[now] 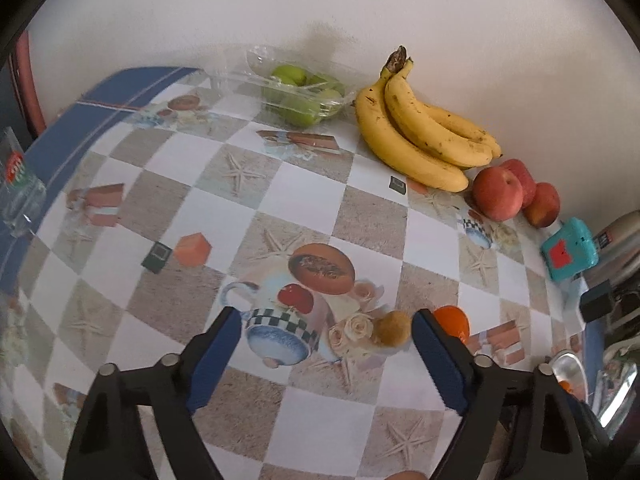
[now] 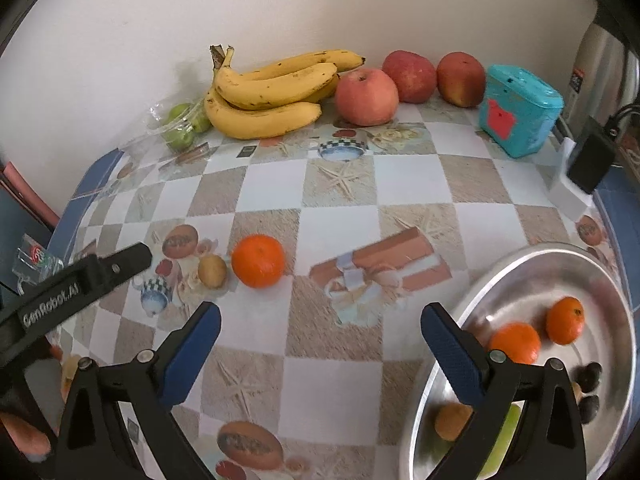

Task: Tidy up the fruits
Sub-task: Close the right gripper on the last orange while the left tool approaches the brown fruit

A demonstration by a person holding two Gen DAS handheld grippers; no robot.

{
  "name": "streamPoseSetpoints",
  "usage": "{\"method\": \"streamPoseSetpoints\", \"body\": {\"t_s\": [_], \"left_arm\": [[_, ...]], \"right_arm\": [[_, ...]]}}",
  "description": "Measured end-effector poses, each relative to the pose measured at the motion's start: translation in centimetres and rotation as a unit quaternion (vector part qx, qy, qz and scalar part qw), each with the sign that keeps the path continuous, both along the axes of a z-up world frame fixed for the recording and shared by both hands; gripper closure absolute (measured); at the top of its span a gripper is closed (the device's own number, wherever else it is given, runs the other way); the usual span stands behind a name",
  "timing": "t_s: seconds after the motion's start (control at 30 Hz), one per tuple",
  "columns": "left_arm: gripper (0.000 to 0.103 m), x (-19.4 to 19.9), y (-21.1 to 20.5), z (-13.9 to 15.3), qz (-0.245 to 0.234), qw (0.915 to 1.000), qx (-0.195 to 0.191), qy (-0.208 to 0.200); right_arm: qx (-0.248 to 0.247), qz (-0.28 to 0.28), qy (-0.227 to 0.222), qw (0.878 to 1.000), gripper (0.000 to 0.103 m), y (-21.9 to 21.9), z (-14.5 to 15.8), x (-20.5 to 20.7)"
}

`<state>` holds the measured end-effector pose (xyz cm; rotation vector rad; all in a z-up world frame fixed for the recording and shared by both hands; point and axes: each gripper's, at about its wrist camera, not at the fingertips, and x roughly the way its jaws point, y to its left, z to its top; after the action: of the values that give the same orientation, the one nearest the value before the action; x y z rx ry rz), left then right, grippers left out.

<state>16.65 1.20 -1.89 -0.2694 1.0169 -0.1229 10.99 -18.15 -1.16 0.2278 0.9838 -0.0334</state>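
- L gripper (image 1: 326,330) and R gripper (image 2: 320,328) both had jaws apart, holding nothing.
- Loose orange (image 2: 258,261) sat on counter (image 2: 332,396), just beside small brown fruit (image 2: 212,271), w/ metal bowl (image 2: 460,312) well apart.
- Risk: round fruit could roll if a finger nudged it off-centre.
- Bowl contents partly hidden behind R gripper; dark items unclear.

two downward wrist views, shared tablecloth (image 1: 304,184)

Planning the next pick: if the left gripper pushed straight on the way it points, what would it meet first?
Likely bare tablecloth. The left gripper is open; the kiwi sits just inside its right finger, so it might brush that first.
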Motion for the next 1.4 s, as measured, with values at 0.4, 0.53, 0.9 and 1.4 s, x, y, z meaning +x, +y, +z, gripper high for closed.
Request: {"method": "streamPoseSetpoints", "body": {"t_s": [0.4,0.53,0.9,1.4], "left_arm": [[0.028,1.7,0.4,-1.3,0.004,0.9994,-0.033,0.0],[0.028,2.1,0.3,-1.7,0.003,0.9994,-0.033,0.005],[0.028,2.6,0.0,-2.2,0.0,0.9992,-0.037,0.014],[0.028,2.4,-0.8,-2.1,-0.014,0.9994,-0.03,0.013]], "right_arm": [[0.019,0.02,0.003,1.0,0.027,1.5,-1.8,3.6],[0.022,0.026,0.006,0.999,0.028,1.9,-2.2,4.3],[0.023,0.031,0.008,0.999,0.042,2.5,-2.8,5.0],[0.05,0.028,0.007,0.998,0.062,2.0,-2.6,4.6]]}}
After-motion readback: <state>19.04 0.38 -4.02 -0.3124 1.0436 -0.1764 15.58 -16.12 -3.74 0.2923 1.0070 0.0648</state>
